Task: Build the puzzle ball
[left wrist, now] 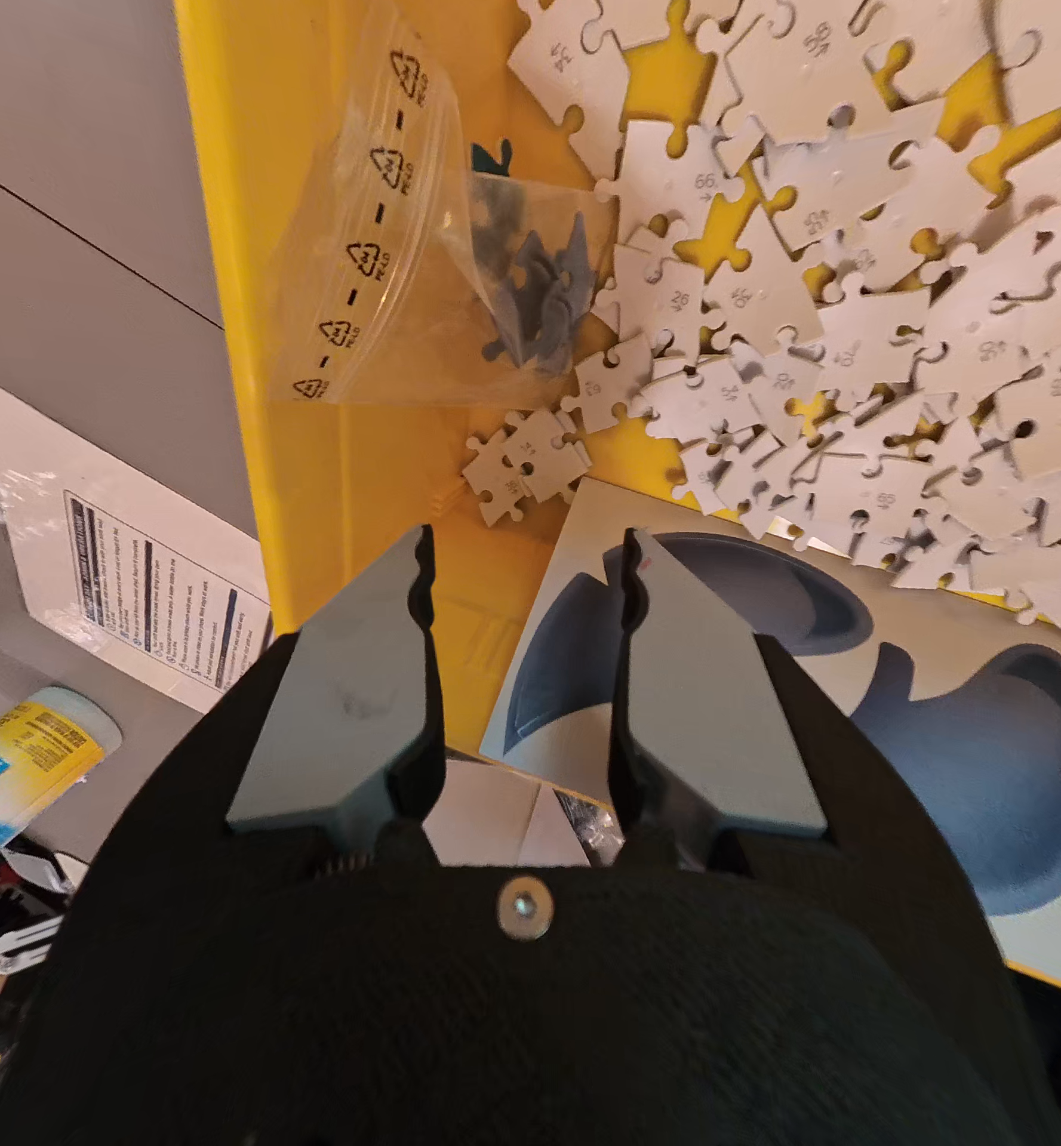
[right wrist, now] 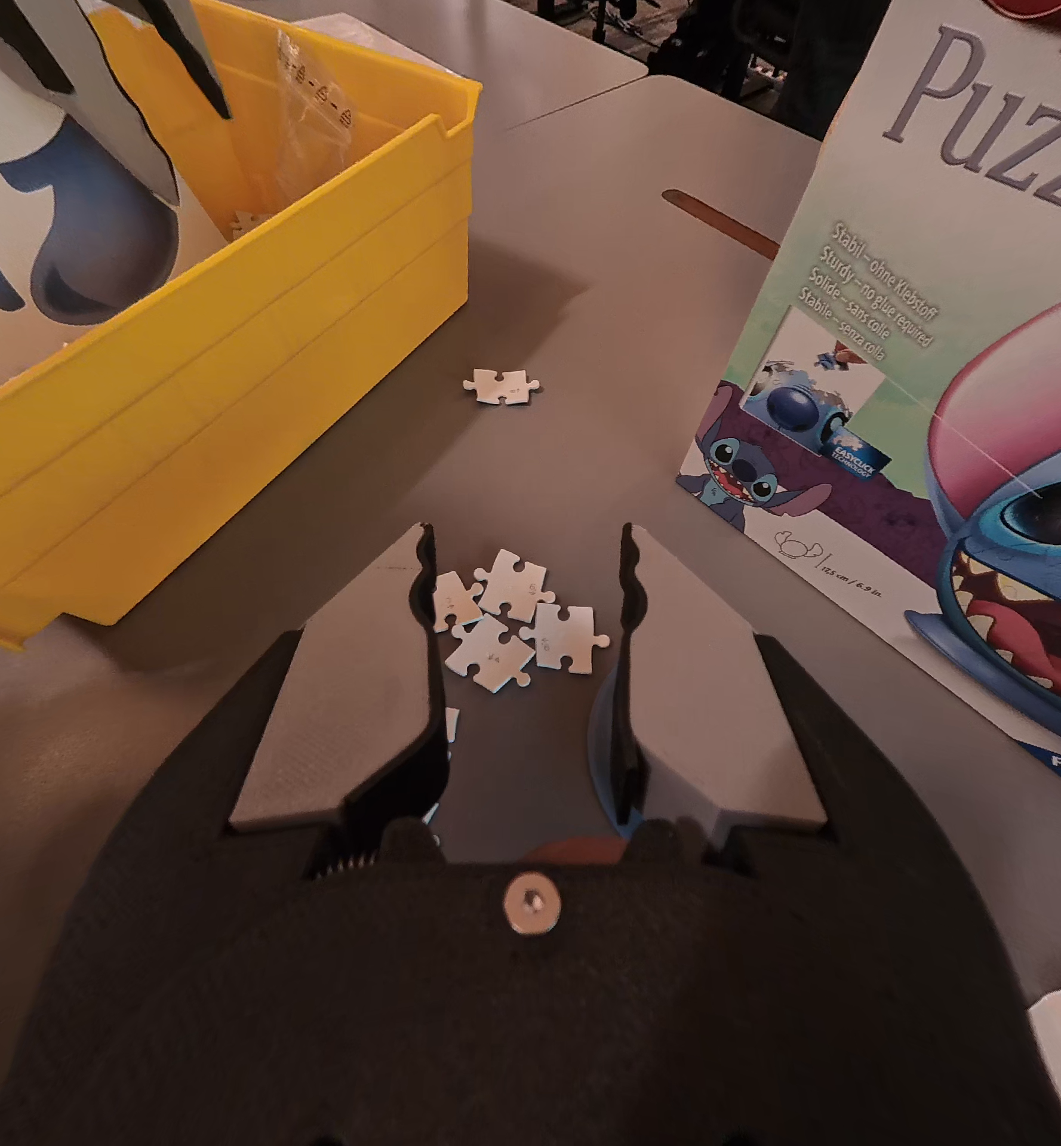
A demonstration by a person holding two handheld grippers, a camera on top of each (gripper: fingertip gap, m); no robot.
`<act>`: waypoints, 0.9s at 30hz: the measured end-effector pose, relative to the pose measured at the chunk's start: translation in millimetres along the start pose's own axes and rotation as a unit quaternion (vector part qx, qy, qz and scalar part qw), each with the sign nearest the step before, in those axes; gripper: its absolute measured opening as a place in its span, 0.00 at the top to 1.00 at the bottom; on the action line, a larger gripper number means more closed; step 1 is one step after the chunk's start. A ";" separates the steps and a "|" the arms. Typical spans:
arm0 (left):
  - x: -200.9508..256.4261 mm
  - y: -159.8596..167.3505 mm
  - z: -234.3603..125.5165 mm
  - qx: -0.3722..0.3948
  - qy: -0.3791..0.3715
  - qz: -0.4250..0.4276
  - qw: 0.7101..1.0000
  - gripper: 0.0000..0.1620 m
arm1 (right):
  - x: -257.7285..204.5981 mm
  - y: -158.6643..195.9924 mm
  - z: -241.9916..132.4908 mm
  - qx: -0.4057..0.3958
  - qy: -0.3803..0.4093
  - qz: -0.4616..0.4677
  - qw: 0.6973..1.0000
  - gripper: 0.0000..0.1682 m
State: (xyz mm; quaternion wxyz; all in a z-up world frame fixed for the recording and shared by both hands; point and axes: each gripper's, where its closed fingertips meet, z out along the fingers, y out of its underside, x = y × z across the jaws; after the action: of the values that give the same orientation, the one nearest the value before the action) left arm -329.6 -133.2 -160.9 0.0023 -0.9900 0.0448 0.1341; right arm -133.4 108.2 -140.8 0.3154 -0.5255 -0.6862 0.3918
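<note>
My left gripper (left wrist: 528, 539) is open and empty, hovering over the yellow bin (left wrist: 354, 496). The bin holds a heap of white face-down puzzle pieces (left wrist: 856, 310), a small joined cluster (left wrist: 524, 471), a clear bag of blue parts (left wrist: 453, 266) and a card with blue ear shapes (left wrist: 794, 651). My right gripper (right wrist: 528, 533) is open and empty, low over the grey table. Several loose white pieces (right wrist: 515, 620) lie between its fingers. A joined pair of pieces (right wrist: 501, 386) lies farther ahead. A blue curved part (right wrist: 602, 744) shows by the right finger's inner side.
The yellow bin (right wrist: 205, 372) stands at the left of the right wrist view, with my left gripper (right wrist: 199, 158) inside it. The puzzle box (right wrist: 887, 372) stands upright at the right. A printed leaflet (left wrist: 131, 558) and a wipes canister (left wrist: 19, 763) lie left of the bin. The left gripper's tips are roughly 30 centimeters from the right gripper's.
</note>
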 end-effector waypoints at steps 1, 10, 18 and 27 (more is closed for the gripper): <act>-0.7 -2.1 -3.7 0.011 -0.005 0.001 1.000 0.64 | -0.8 -0.7 -0.5 0.002 -0.001 0.000 1.000 0.66; 35.9 6.0 -62.8 0.165 -0.026 0.062 0.984 0.63 | -10.9 -17.4 -16.0 0.038 -0.013 -0.002 0.999 0.66; 127.3 34.4 -90.4 0.082 -0.077 0.115 0.987 0.59 | -31.8 -33.7 -33.4 0.076 -0.028 -0.018 0.997 0.66; 153.1 59.1 -64.4 -0.112 -0.147 0.168 0.968 0.58 | -34.9 -31.2 -37.6 0.079 -0.036 -0.011 0.996 0.67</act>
State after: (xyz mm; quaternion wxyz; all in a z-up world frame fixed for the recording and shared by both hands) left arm -170.8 -206.6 -139.1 -0.1246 -0.9317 0.1946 0.2804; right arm -107.8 77.8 -95.9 0.3353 -0.4766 -0.6698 0.4603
